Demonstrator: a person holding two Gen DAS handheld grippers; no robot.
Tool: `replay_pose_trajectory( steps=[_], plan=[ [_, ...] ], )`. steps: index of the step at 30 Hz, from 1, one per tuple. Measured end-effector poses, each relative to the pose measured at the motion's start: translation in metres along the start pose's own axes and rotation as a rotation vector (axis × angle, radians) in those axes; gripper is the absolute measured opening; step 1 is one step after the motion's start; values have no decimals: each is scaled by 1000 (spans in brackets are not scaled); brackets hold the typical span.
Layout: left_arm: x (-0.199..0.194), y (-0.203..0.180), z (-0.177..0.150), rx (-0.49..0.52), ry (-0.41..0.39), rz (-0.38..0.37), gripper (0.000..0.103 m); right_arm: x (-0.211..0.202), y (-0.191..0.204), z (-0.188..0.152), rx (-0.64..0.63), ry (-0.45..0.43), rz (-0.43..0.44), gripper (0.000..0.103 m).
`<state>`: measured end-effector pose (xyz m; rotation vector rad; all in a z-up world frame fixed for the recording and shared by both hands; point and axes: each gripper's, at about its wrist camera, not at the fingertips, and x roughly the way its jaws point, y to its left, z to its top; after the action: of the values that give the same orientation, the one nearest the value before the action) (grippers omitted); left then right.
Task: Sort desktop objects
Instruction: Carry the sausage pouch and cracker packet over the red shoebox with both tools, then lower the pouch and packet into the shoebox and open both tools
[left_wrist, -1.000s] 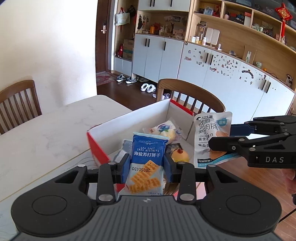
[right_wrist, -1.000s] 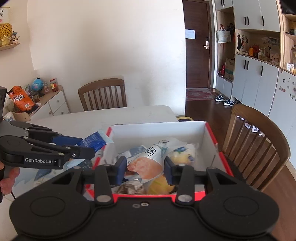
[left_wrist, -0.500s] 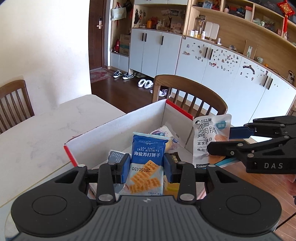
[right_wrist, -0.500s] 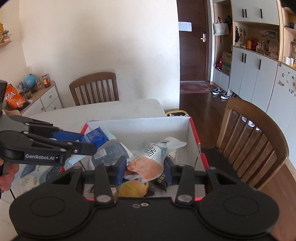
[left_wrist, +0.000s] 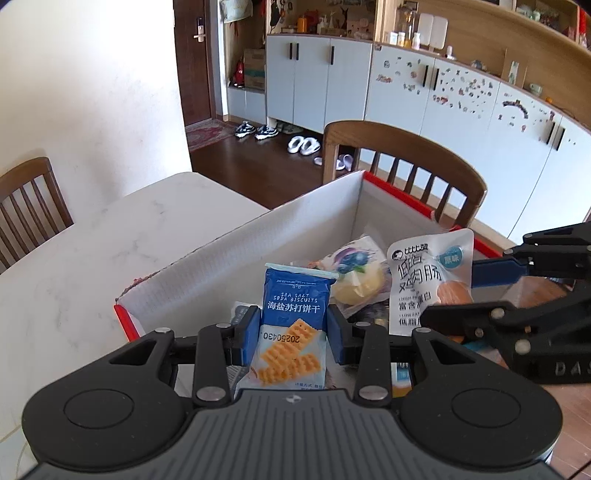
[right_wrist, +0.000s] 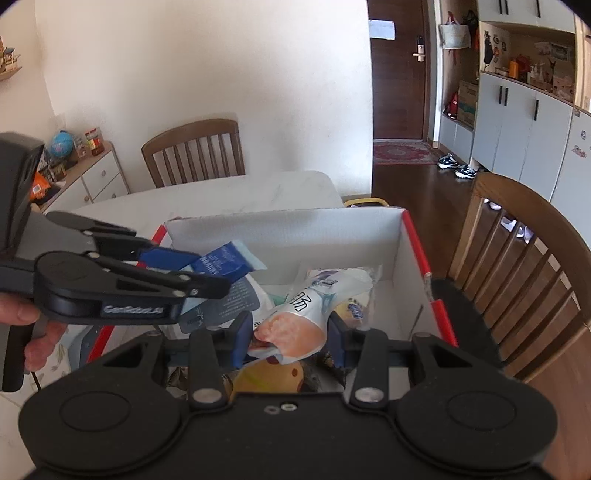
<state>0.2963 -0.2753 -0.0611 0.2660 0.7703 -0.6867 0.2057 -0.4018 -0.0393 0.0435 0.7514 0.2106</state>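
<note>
My left gripper (left_wrist: 291, 334) is shut on a blue pack of soda biscuits (left_wrist: 291, 325) and holds it upright over the near part of the white box with red rims (left_wrist: 258, 240). My right gripper (right_wrist: 290, 336) is shut on a white sausage pouch (right_wrist: 299, 317) and holds it over the same box (right_wrist: 332, 232). Each gripper shows in the other's view: the right one (left_wrist: 476, 295) with its pouch (left_wrist: 428, 280), the left one (right_wrist: 207, 273) with the blue pack (right_wrist: 225, 262). Several wrapped snacks lie in the box, among them a yellow cake (left_wrist: 356, 286).
The box stands at the edge of a white marble table (left_wrist: 74, 258). A wooden chair (left_wrist: 406, 155) stands just behind the box, another (right_wrist: 195, 147) at the far side of the table. A low sideboard (right_wrist: 92, 177) with small items stands by the wall.
Both grippers have moved forward and lower over the box, still holding their packs. The box now fills more of both views.
</note>
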Motion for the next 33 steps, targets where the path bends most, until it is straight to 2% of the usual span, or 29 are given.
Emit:
replay_pose_trajectory(
  steps=[18,22,25,33],
  plan=[
    [43,10,-2,23,94,24,36,39,19,-6,-62,122,16,42],
    [49,12,-2,10,124,11,36,42,18,-6,-59,129,20,42],
    [56,12,1,17,175,11,36,43,17,-5,-64,132,22,42],
    [65,16,3,-6,240,-42,38,46,14,-4,-71,141,29,44]
  ],
)
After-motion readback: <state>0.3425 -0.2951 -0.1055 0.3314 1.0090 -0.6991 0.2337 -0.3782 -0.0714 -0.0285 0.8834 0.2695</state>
